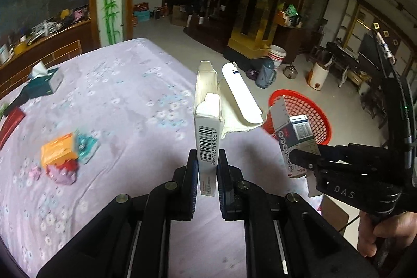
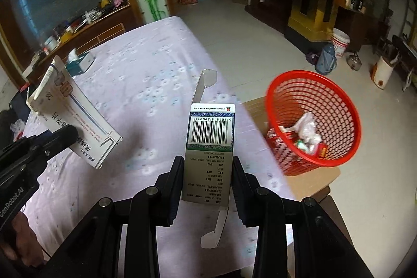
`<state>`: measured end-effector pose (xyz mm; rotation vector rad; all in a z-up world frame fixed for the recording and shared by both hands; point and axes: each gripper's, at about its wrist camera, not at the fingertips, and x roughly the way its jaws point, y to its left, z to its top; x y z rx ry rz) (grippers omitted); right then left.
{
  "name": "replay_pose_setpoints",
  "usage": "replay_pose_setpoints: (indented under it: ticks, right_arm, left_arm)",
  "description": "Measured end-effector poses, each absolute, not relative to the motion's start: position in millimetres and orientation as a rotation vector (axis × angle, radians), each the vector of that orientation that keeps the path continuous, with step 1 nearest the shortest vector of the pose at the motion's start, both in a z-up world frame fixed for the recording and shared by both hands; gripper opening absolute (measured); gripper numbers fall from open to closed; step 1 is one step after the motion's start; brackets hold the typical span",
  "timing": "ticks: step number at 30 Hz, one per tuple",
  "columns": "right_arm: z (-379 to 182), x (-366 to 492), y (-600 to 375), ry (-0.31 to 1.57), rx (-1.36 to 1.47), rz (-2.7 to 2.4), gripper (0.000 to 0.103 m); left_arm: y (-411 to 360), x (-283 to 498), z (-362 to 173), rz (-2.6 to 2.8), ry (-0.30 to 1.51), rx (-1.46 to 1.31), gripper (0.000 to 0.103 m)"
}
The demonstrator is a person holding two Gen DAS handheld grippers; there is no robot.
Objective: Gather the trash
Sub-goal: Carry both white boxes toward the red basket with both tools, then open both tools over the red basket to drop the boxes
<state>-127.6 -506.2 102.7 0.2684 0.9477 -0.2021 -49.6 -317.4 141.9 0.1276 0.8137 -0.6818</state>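
both loads are mid-carry: the left gripper (image 1: 207,173) pinches a white carton (image 1: 208,119), the right gripper (image 2: 207,181) clamps a green-edged box (image 2: 209,147), each needing release over the red basket (image 2: 338,106).

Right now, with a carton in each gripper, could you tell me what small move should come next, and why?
Probably carry the right gripper rightward over the red basket and release: its fingers clamp the green-edged carton, and the basket, already holding trash, stands just off the table's edge.

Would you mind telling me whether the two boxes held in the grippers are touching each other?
Apart. In the right wrist view, tablecloth shows plainly between the white box in the left gripper and the green-edged box in the right gripper.
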Motion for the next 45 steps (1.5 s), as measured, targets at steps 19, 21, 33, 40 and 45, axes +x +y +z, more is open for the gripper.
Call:
replay_pose_setpoints:
  ticks: [19, 21, 33, 40, 45]
  right_arm:
    - [118.9, -161.5, -685.8, 0.841, 0.547, -0.411, 0.038]
    - [118.7, -161.6, -695.0, 0.842, 0.563, -0.411, 0.038]
    - [108.8, -140.9, -728.2, 0.865, 0.589, -0.385, 0.039]
    - [103.6, -124.8, -738.7, 0.871, 0.569, -0.384, 0.049]
    - [112.7, -130.3, -737.6, 0.857, 0.517, -0.418, 0.050]
  left_arm:
    - [-500.2, -26.7, 160.7, -0.996, 0.886, 0.148, 0.013]
    - [-517.1, -22.5, 154.0, -1.008, 0.914, 0.147, 0.013]
    - [-564.7, -17.8, 133.2, -0.984, 0.954, 0.175, 0.013]
    - [-579.7, -18.4, 134.6, -0.941, 0.942, 0.205, 0.038]
    - [-562.8, -19.7, 143.6, -0.882, 0.911, 0.186, 0.045]
